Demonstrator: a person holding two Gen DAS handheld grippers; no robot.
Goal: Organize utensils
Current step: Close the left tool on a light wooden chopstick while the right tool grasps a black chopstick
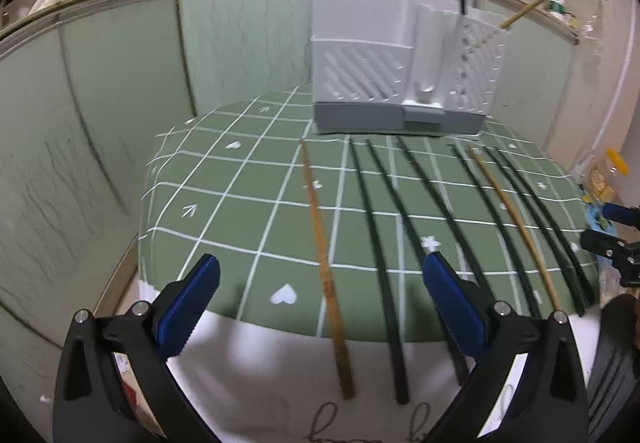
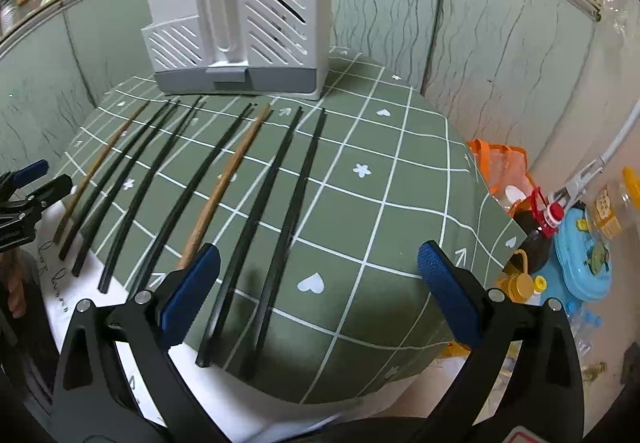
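Both the left claw (image 1: 320, 307) and right claw (image 2: 320, 295) hover released over eight chopsticks (image 2: 260, 211) lying in a row on the counter (image 2: 360, 203), while the far holder (image 2: 256, 31) contains only two.

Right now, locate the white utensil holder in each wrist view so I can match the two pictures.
Left wrist view: the white utensil holder stands upper right of centre, at the far edge of the green checked cloth, beyond the chopsticks' far ends.
Right wrist view: the holder stands upper left of centre, again behind the chopsticks.
Shared landmark: the rightmost brown chopstick, lying among black ones.
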